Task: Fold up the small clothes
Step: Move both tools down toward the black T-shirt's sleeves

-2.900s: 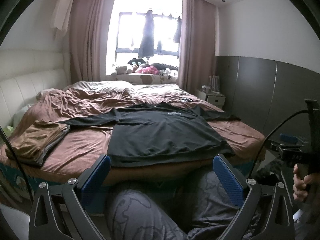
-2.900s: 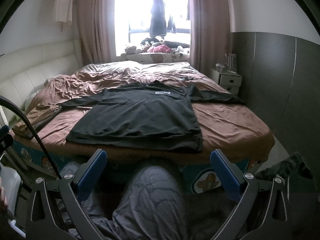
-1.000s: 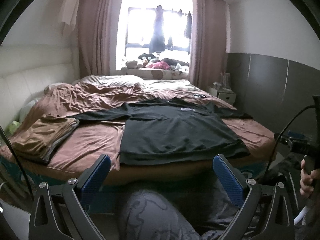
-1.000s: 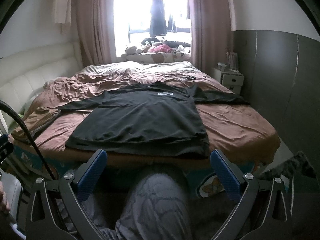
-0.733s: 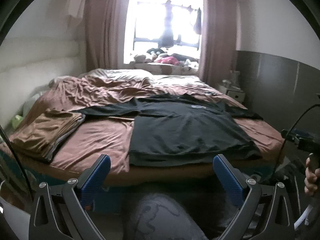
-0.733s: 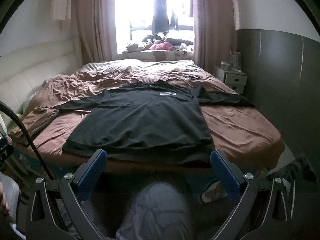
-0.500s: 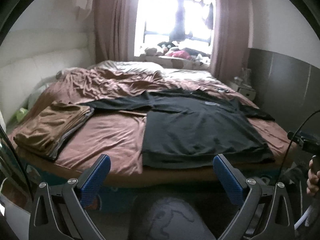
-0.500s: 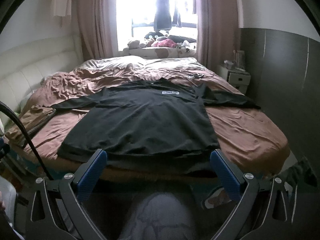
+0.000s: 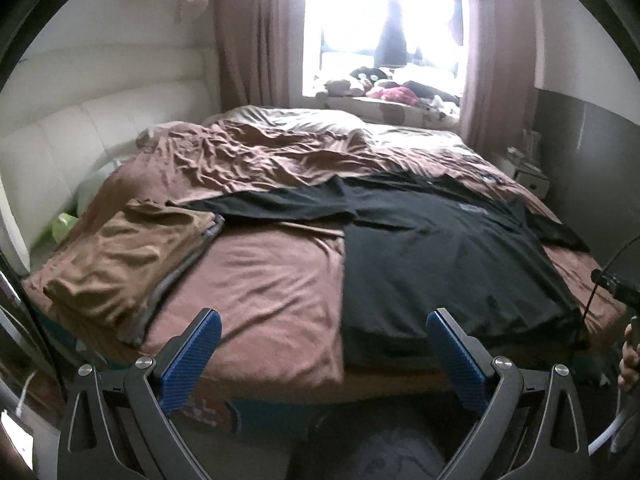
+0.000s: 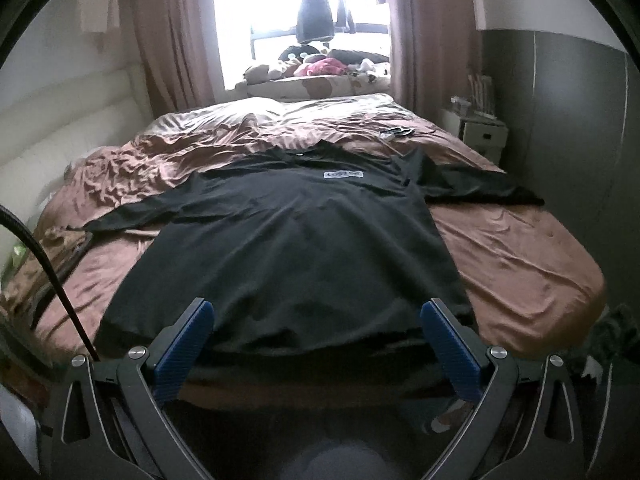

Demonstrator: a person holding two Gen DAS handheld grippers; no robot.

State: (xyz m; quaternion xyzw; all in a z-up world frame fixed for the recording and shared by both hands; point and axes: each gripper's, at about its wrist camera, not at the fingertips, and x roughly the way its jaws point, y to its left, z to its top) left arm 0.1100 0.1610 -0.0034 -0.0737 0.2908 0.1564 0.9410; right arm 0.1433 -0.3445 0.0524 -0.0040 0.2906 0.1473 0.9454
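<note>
A black T-shirt is lying flat on the bed, its hem overhanging the near edge. Folded brown clothes are sitting at the near left corner. Left gripper and right gripper are hovering with jaws wide, holding nothing.

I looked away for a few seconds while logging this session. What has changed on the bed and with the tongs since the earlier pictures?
Both tongs, left and right, have risen and moved in toward the bed, so the person's knee has nearly dropped from view. Neither has taken hold of anything; both stay open. The black T-shirt still lies spread flat, and the folded brown pile is untouched.
</note>
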